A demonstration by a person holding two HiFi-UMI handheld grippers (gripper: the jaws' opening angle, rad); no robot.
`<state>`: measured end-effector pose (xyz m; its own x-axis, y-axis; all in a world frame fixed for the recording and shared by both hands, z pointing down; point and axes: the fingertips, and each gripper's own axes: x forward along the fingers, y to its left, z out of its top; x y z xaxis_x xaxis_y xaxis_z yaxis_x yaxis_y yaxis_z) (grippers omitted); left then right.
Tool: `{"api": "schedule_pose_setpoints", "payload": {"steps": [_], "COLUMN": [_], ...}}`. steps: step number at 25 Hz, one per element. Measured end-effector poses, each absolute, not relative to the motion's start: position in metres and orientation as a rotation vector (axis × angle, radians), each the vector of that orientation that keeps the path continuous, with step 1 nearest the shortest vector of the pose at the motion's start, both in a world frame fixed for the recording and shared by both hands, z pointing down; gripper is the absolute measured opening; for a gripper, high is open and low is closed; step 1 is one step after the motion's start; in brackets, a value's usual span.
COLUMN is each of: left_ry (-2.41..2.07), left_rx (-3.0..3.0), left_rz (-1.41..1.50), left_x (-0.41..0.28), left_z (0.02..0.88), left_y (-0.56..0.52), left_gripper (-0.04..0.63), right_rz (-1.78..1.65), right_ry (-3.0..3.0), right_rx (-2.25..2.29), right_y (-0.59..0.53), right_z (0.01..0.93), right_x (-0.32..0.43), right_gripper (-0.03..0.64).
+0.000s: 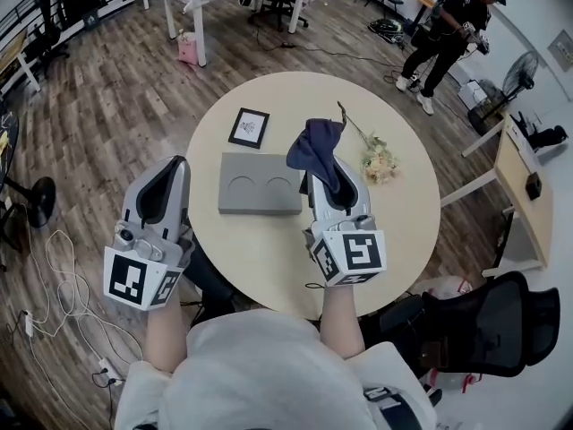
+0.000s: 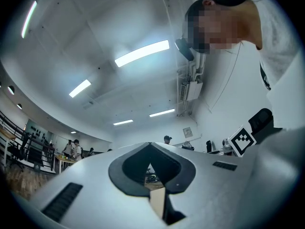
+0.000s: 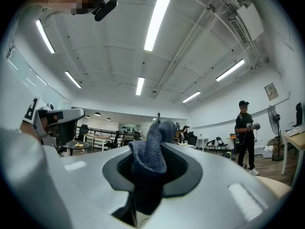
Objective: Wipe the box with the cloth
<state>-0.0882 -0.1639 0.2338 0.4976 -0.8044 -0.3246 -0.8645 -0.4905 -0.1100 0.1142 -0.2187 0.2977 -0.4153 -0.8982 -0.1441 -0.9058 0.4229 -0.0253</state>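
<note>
A flat grey box [image 1: 260, 184] with two round recesses lies on the round beige table [image 1: 269, 258]. In my right gripper [image 1: 329, 157] a dark blue cloth [image 1: 317, 149] is pinched; the jaws are shut on it just right of the box. The right gripper view looks up at the ceiling, and there the cloth [image 3: 151, 149] stands up between the jaws of the right gripper [image 3: 159, 128]. My left gripper [image 1: 180, 162] hovers left of the box at the table's edge, tilted upward, its jaws shut on nothing. The left gripper [image 2: 150, 144] sees only ceiling and room.
A small framed picture [image 1: 249, 127] lies behind the box, and a dried flower sprig [image 1: 374, 157] lies to the right of the cloth. A black office chair [image 1: 488, 325] stands at lower right. A person [image 1: 448, 34] stands far off. Cables [image 1: 54, 276] trail on the floor at left.
</note>
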Motion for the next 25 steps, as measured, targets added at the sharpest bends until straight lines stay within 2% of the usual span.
{"api": "schedule_pose_setpoints", "payload": {"steps": [10,25], "left_ry": [1.315,1.273], "left_rx": [-2.586,-2.716], "left_rz": [0.320,0.281], "left_x": [-0.127,-0.188], "left_z": [0.243,0.281], "left_y": [-0.231,-0.292], "left_gripper": [0.006,0.006], "right_rz": [-0.052,-0.445], "right_ry": [2.518,2.590], "right_rx": [-1.729,-1.903], "right_y": [-0.272,-0.335], "right_z": [0.323,0.433], "right_x": [0.067,-0.002], "right_gripper": [0.089,0.089]}}
